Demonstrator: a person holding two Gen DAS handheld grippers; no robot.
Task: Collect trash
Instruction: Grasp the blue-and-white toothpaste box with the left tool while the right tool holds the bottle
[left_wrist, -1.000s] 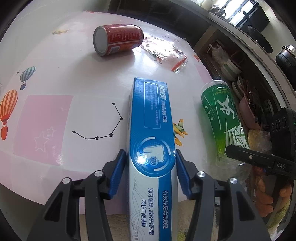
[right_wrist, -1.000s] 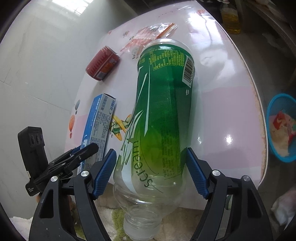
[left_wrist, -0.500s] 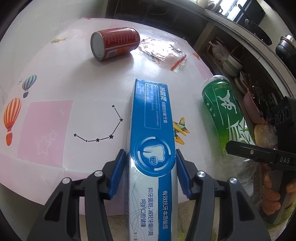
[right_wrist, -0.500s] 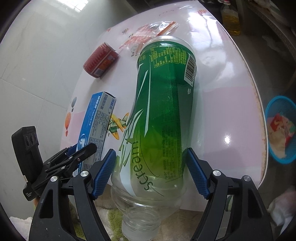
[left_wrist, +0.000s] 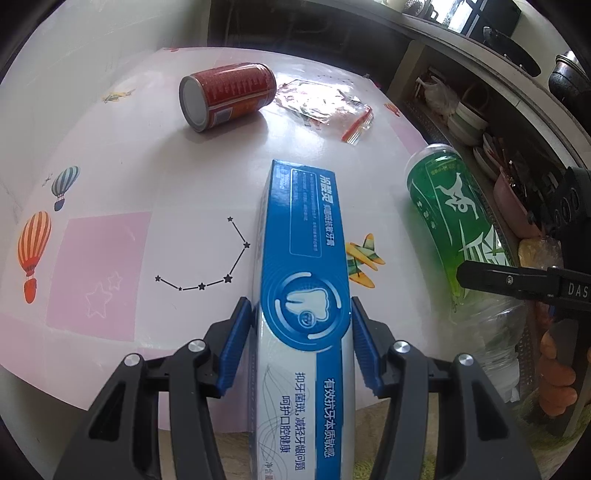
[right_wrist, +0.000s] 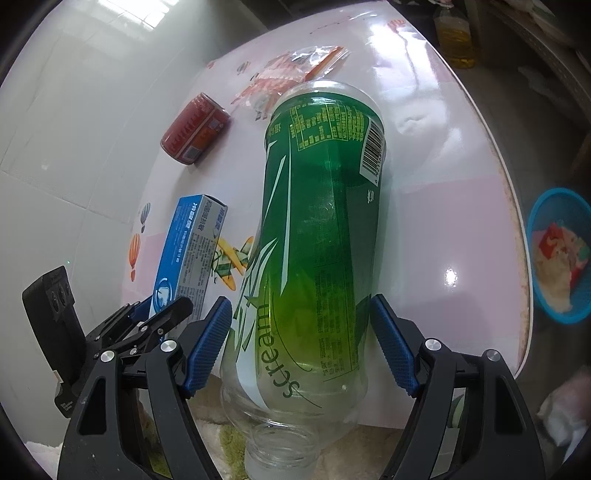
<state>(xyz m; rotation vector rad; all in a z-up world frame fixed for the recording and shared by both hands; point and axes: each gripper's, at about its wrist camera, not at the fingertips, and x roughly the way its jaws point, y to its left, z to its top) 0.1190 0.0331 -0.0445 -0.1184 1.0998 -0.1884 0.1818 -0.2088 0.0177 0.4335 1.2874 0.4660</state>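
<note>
Ahead of the left gripper (left_wrist: 301, 332), clamped on a glossy toothpaste box (left_wrist: 306, 266), lie a red can (left_wrist: 229, 94) and crinkled wrapper (left_wrist: 325, 103); the right gripper (right_wrist: 301, 343) grips a clear green-labelled bottle (right_wrist: 317, 240).

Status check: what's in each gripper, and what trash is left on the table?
Left gripper clamped on toothpaste box. Right gripper clamped on green bottle. Red can and plastic wrapper left on table. Nothing blocking.

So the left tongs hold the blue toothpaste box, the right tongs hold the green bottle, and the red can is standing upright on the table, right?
Not quite: the red can lies on its side, as the left wrist view shows. The rest holds: left tongs on the blue toothpaste box, right tongs on the green bottle.
</note>
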